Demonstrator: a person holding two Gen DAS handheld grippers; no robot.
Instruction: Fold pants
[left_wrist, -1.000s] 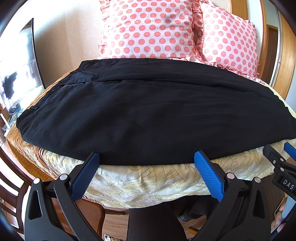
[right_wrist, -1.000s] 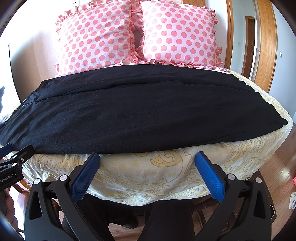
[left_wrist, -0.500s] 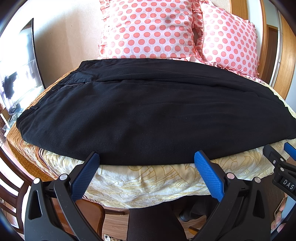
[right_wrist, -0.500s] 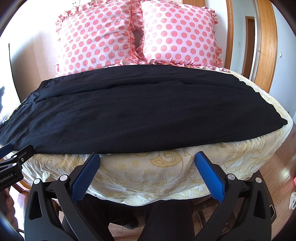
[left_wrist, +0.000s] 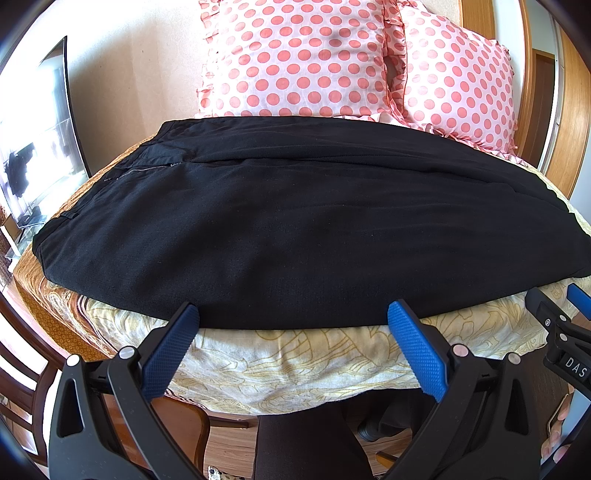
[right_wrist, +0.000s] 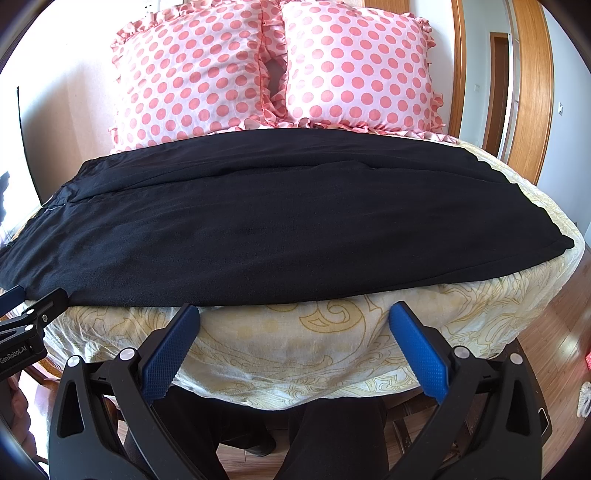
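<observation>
Black pants (left_wrist: 295, 221) lie flat across the table, waistband at the left, leg ends at the right; they also show in the right wrist view (right_wrist: 280, 225). My left gripper (left_wrist: 293, 314) is open and empty, just short of the pants' near edge towards the waist side. My right gripper (right_wrist: 295, 314) is open and empty, at the near edge further right, its blue pads (right_wrist: 417, 347) over the cloth below the pants. Each gripper shows at the other view's side edge.
A yellow patterned tablecloth (right_wrist: 332, 343) covers the round table. Two pink polka-dot pillows (right_wrist: 273, 70) stand behind the pants against the wall. A wooden chair (left_wrist: 22, 398) is at the lower left, a screen (left_wrist: 37, 147) at the left, wooden door frames (right_wrist: 532, 88) at the right.
</observation>
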